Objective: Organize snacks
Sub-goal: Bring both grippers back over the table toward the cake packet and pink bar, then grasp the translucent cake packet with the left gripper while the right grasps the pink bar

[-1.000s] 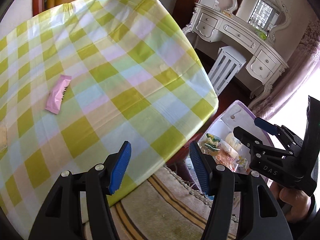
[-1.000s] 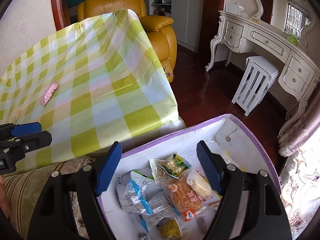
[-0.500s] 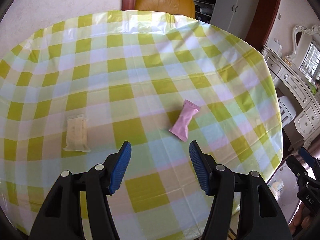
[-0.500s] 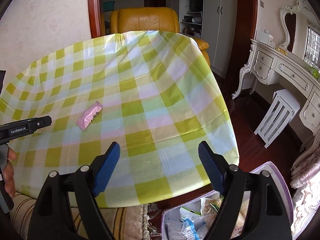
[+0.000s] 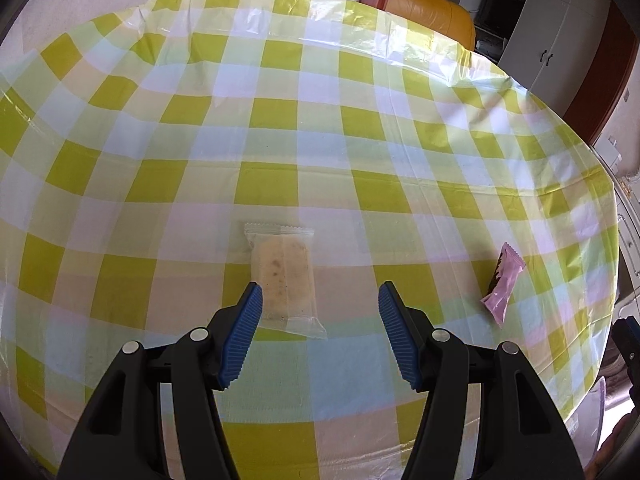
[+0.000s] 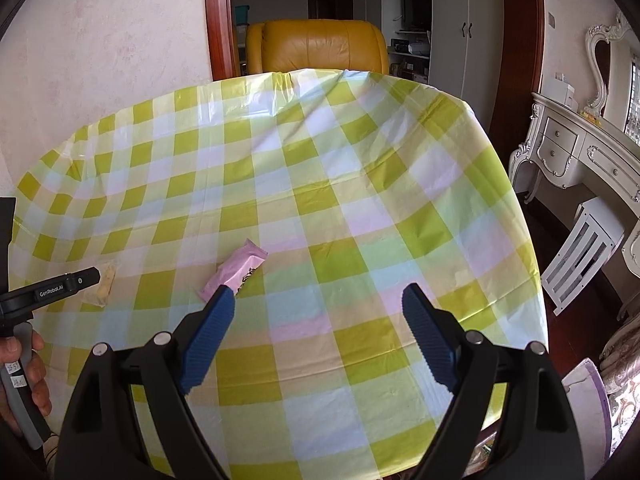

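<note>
A clear-wrapped beige pastry (image 5: 283, 276) lies on the green checked tablecloth (image 5: 320, 120), just ahead of my left gripper (image 5: 320, 308), which is open and empty; its left fingertip is beside the packet's near end. A pink snack packet (image 5: 503, 283) lies to the right. In the right wrist view the pink packet (image 6: 234, 270) lies just past the left fingertip of my open, empty right gripper (image 6: 318, 304). The pastry (image 6: 102, 282) shows at far left, partly behind the left gripper's finger.
A purple-rimmed white box (image 6: 586, 396) stands below the table's right edge, mostly out of view. A yellow leather armchair (image 6: 320, 46) is behind the table. A white dresser (image 6: 580, 148) and white stool (image 6: 584, 248) stand to the right.
Both grippers have swung up and left from the snack box to the tabletop. The left one now faces the pastry, the right one the pink packet. Both stay open.
</note>
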`<state>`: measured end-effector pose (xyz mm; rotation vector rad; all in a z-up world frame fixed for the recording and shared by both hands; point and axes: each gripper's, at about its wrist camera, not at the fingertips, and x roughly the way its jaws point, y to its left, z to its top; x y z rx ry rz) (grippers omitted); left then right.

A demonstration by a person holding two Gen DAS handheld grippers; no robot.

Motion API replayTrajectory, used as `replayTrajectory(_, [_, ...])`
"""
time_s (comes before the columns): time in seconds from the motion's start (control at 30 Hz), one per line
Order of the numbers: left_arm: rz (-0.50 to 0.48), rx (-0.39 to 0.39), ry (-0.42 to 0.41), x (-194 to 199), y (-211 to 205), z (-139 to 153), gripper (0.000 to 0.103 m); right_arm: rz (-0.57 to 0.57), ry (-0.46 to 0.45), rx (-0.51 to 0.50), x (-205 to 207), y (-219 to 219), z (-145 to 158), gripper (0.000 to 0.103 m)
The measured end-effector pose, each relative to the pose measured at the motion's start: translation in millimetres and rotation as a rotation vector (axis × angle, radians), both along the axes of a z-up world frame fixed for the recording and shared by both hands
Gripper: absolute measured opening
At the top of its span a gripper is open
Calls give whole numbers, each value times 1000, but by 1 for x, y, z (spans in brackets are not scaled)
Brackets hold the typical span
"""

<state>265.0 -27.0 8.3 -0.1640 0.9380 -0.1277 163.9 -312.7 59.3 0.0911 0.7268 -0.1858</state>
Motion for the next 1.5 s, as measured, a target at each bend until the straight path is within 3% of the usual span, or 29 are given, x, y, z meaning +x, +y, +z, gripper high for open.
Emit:
replayTrajectory(0.7, [7, 101, 17, 21, -4, -32, 58, 26, 120, 2, 90, 62, -53, 86])
replayTrajectory(0.9, [1, 143, 9, 22, -8, -34, 54, 2, 141, -13, 105, 66, -64, 86])
replayTrajectory(1.07, [3, 168, 3, 21, -7, -34, 42, -2, 158, -23, 114, 68, -71, 86])
replayTrajectory(1.2, [0, 182, -4, 20, -9, -35, 41, -3, 172, -23, 119, 67, -77, 86])
replayTrajectory(1.27, [-10, 194, -8, 19, -12, -35, 38, -5, 184, -14, 121, 65, -81, 81])
replayTrajectory(1.33, [-15, 202, -8, 19, -13, -35, 38, -2, 212, -1, 124, 62, -88, 59])
replayTrajectory(1.47, [-19, 196, -7, 18, -13, -35, 37, 13, 209, 26, 122, 60, -89, 54])
replayTrajectory(1.5, [-20, 195, -7, 17, -13, -35, 37, 20, 208, 27, 121, 61, -88, 49])
